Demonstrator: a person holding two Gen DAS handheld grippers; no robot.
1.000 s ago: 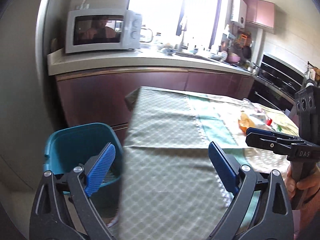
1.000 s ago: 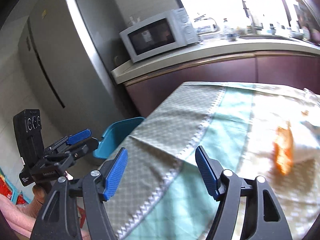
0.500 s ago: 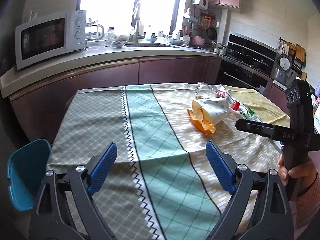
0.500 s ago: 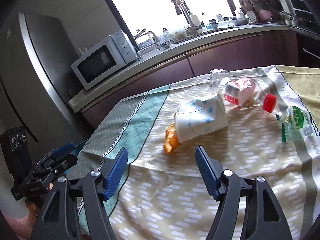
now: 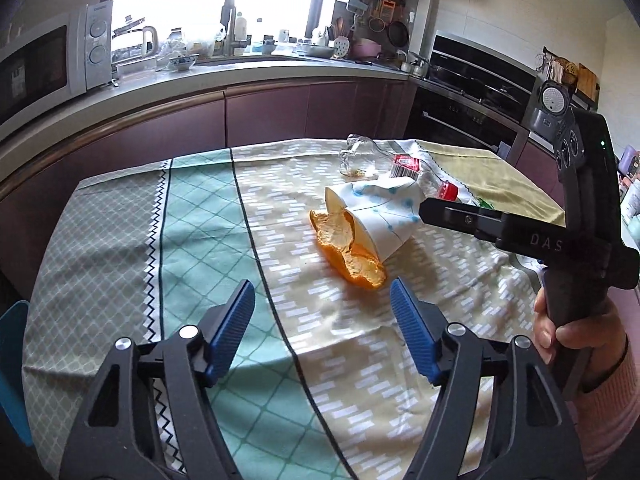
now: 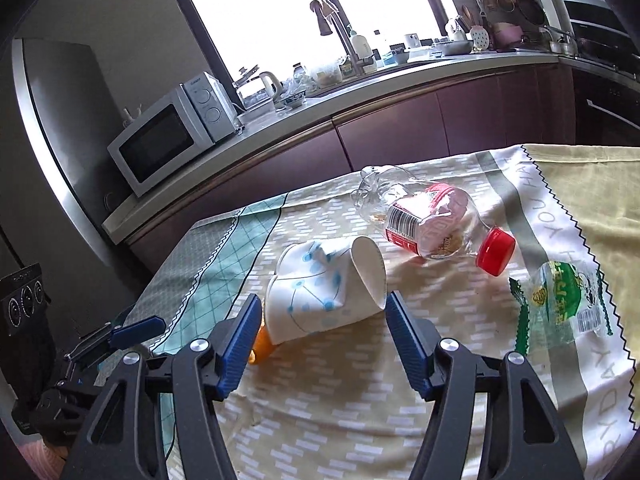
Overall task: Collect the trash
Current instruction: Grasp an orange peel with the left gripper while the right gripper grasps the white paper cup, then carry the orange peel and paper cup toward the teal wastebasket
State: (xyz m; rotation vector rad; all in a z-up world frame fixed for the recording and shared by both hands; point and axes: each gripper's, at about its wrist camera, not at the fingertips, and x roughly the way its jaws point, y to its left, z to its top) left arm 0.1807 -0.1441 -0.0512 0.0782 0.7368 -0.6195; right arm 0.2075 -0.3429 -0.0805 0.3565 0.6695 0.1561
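Orange peel (image 5: pixel 347 249) lies mid-worktop on the patterned cloth (image 5: pixel 192 216), touching the mouth of a crushed paper cup (image 6: pixel 326 286) that lies on its side. Just beyond the cup lies a clear plastic bottle (image 6: pixel 424 216) with a red cap, and to its right, near the cloth's edge, a green-printed wrapper (image 6: pixel 560 304). The left gripper (image 5: pixel 322 330) hovers near the peel, its blue fingers (image 5: pixel 234 326) apart and closing with nothing between them. The right gripper (image 6: pixel 322 342) has its fingers (image 6: pixel 404 340) apart and closing, flanking the cup; whether they touch it is unclear. A hand (image 5: pixel 580 330) grips the right gripper's handle.
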